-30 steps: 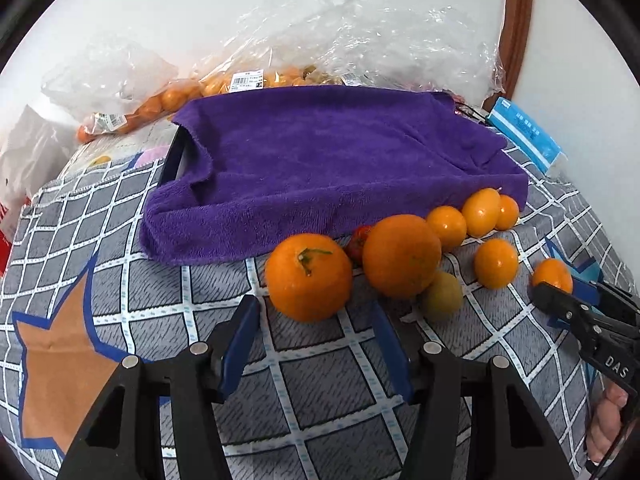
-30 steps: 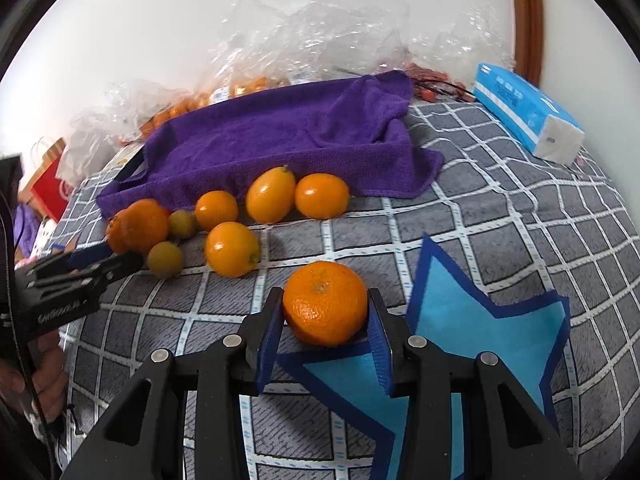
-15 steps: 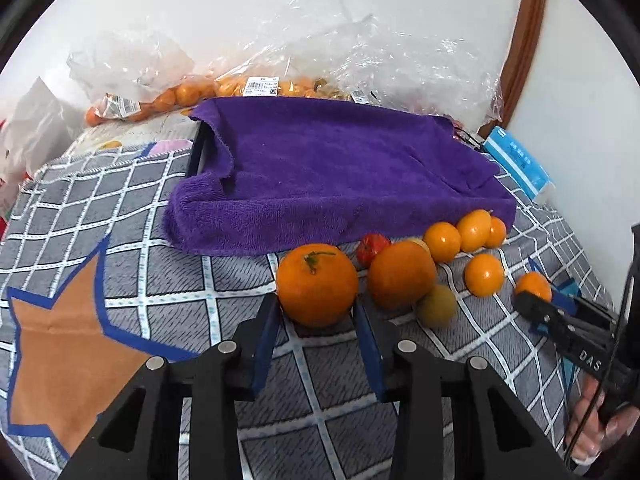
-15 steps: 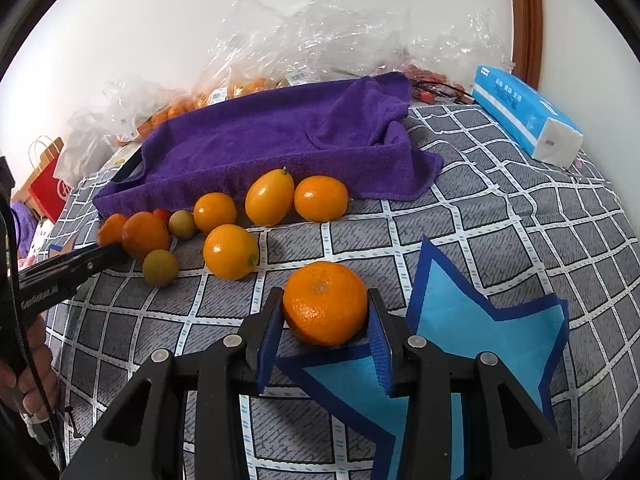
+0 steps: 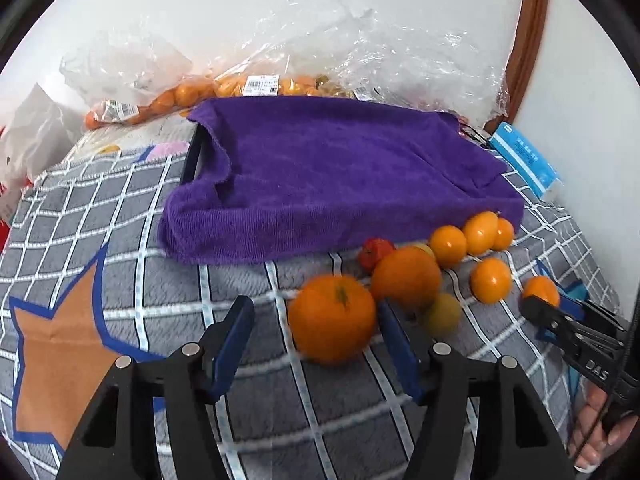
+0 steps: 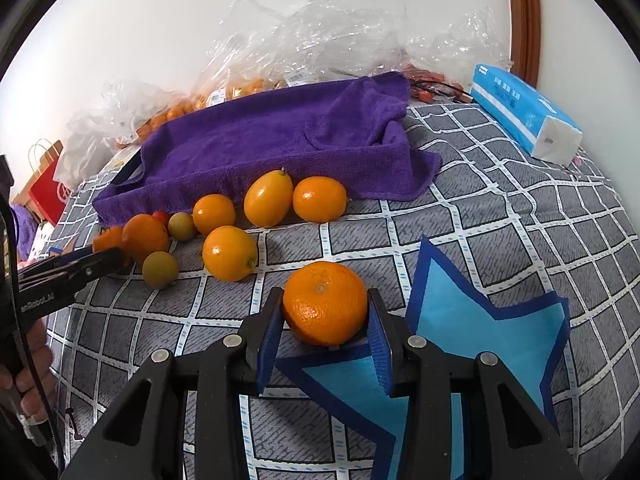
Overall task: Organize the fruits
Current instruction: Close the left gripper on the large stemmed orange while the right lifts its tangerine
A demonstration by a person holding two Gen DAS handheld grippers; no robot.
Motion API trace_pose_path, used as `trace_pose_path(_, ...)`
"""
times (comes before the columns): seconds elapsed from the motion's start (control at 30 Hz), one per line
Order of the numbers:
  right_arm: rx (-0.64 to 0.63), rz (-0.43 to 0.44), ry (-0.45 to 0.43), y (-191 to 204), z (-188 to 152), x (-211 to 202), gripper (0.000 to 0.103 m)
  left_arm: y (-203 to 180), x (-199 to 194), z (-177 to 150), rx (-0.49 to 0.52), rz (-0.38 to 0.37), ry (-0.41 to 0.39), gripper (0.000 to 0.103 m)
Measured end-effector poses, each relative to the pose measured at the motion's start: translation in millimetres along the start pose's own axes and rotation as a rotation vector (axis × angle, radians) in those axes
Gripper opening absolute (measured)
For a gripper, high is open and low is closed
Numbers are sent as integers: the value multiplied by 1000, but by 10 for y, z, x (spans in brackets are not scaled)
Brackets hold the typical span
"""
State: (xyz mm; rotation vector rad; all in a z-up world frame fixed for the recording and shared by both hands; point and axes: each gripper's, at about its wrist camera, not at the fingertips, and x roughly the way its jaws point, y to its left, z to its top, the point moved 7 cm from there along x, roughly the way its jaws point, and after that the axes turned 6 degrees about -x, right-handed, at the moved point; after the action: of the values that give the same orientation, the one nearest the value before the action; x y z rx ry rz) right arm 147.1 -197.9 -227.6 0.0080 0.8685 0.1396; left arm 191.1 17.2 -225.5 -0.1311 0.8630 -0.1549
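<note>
Stemmed orange point(image 5: 331, 318) on grey checked cloth point(image 5: 120, 216), between jaws of left hand-held gripper point(image 5: 316, 344); jaws opening, left pad clear of fruit, right pad close beside it. Second orange point(image 6: 325, 302) clamped by both blue pads of right hand-held gripper point(image 6: 325, 334), at edge of blue star patch point(image 6: 480, 320). Loose cluster of small citrus point(image 6: 229, 253) and one small red fruit point(image 5: 375, 251) just in front of purple towel point(image 5: 340, 176). Crumpled plastic bags point(image 5: 360, 52) behind towel; tissue pack point(image 6: 524, 110) to right.
</note>
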Motion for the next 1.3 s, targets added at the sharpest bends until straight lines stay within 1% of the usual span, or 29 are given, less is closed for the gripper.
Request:
trace_pose_path(0.03, 1, -2, 1, -2, -1, 0, 40, -3, 8, -2, 5, 5, -6, 62)
trace_pose_path(0.07, 0, -5, 1, -2, -3, -1, 40, -7, 19, -11, 5, 3, -4, 60)
trace_pose_path(0.1, -2, -8, 1, 0, -4, -2, 40, -10, 35, -27, -2, -20, 12, 57)
trace_pose_path(0.13, -7, -12, 3, 5, -3, -4, 40, -5, 41, -34, -12, -42, 19, 48)
trace_pose_path(0.2, -17, -22, 3, 20, -3, -8, 40, 18, 10, -30, -40, -73, 6, 42)
trace_pose_path(0.33, -39, -48, -11, 48, -8, -37, 40, 81, -55, -28, -107, -178, -15, 41)
trace_pose_path(0.4, -43, -38, -26, 66, 0, -57, 40, 142, -110, -13, -149, -227, -43, 41)
trace_pose_path(0.5, -35, -7, -41, 63, 9, -84, 40, 186, -156, -2, -166, -224, -73, 41)
trace_pose_path(0.6, -22, 28, -62, 51, 20, -121, 40, 173, -175, 5, -156, -220, -82, 41)
trace_pose_path(0.8, -30, 10, -61, 65, 20, -121, 40, 150, -246, 43, -145, -238, -120, 41)
trace_pose_path(0.9, -27, 10, -72, 58, 23, -144, 40, 167, -263, 53, -153, -233, -127, 41)
trace_pose_path(1.03, -17, -7, -56, 40, 10, -133, 40, 179, -294, 63, -159, -233, -142, 41)
trace_pose_path(1.3, 12, 5, -76, 4, 76, -232, 40, 167, -352, 79, -153, -236, -172, 41)
